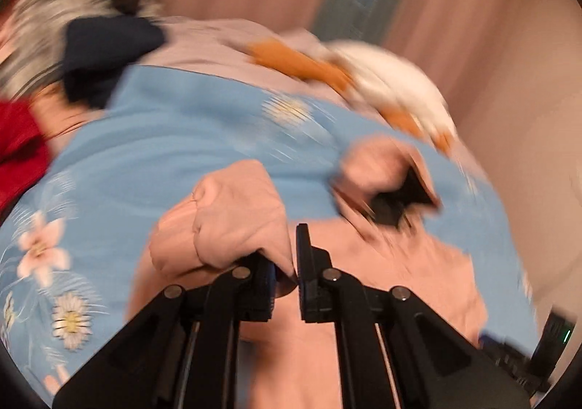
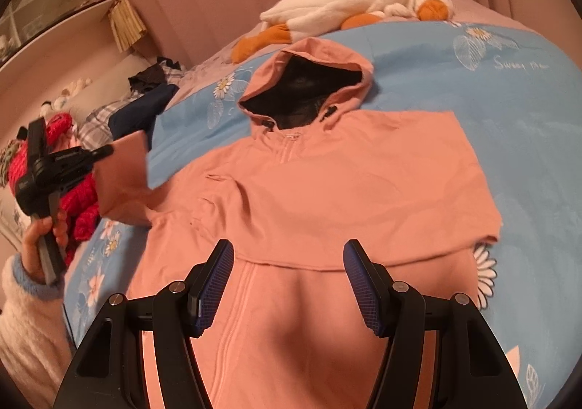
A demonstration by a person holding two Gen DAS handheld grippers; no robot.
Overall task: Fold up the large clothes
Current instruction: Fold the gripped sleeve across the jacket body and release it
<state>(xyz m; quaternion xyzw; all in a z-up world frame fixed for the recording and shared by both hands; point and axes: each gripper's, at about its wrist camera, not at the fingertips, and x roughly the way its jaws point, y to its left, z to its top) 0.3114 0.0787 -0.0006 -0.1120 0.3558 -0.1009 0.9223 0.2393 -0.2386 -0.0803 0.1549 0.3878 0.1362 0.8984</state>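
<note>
A pink hooded jacket [image 2: 327,183] is laid face up on the blue flowered bed cover [image 2: 509,111], its hood [image 2: 309,81] pointing toward the far edge of the bed and its front zip running down toward the near edge. One sleeve is folded across the chest; the other sleeve [image 2: 123,172] is lifted off the cover at the bed's left side. That sleeve's cuff is pinched between the nearly closed pads of the left gripper [image 1: 294,263], held in a hand [image 2: 40,238] with a fluffy white cuff. The right gripper [image 2: 289,285] is poised over the jacket's lower front with its jaws partly apart and nothing between them. A white plush goose [image 2: 345,1] lies along the far edge, and red, navy and checked clothes [image 2: 83,201] are heaped beyond the left edge.
</note>
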